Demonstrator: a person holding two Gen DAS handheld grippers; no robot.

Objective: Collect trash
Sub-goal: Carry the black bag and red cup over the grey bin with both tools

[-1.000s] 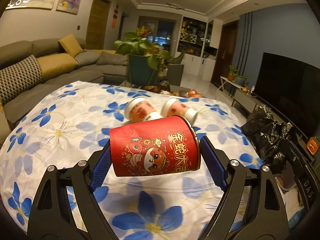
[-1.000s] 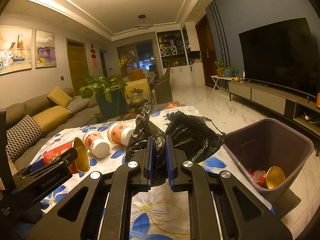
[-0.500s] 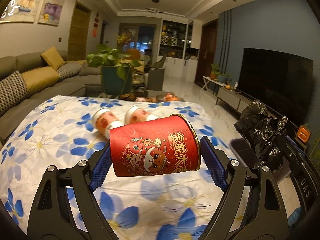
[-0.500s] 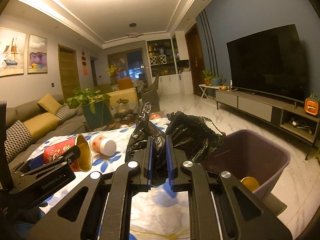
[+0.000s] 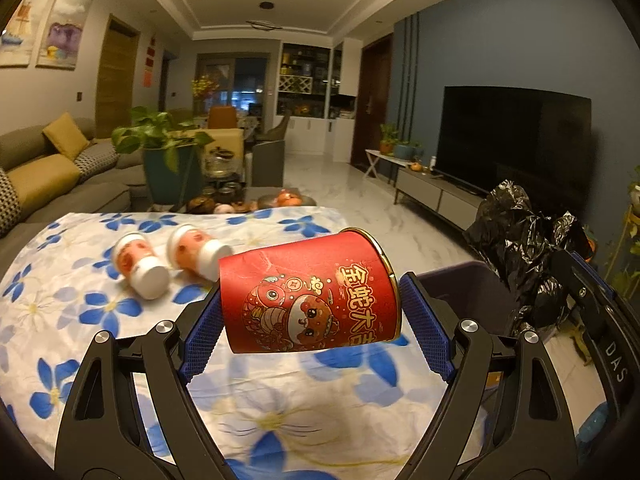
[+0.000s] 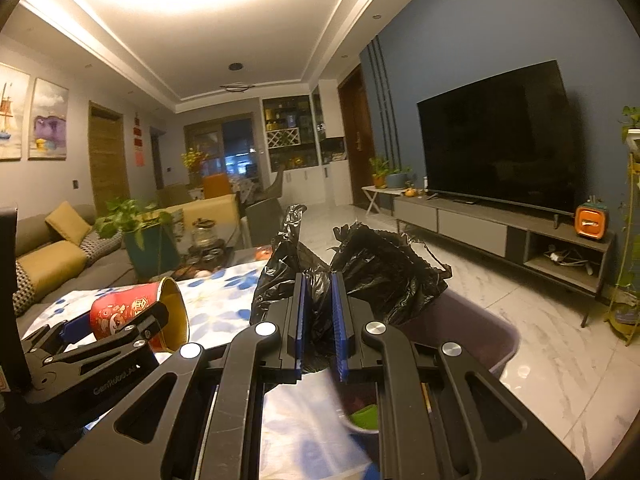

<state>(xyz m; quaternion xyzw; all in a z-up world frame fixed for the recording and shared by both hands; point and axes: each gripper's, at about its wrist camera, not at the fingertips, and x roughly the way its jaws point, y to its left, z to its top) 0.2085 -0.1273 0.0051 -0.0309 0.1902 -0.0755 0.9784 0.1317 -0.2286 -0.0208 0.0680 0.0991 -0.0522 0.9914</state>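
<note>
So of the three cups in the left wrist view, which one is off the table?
The big red paper cup, clamped sideways in the left gripper. The two small white-capped cups lie on the floral tablecloth behind it.

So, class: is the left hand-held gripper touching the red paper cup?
Touching. The left wrist view shows the left hand-held gripper clamping the red paper cup sideways, base and rim against its blue pads.

Around me is a warmly lit living room with a pale marble floor (image 6: pixel 540 344), a dark television (image 6: pixel 496 136) on a blue wall (image 5: pixel 520 52), a grey sofa (image 5: pixel 60 184) with yellow cushions, and a potted plant (image 5: pixel 160 148).
</note>
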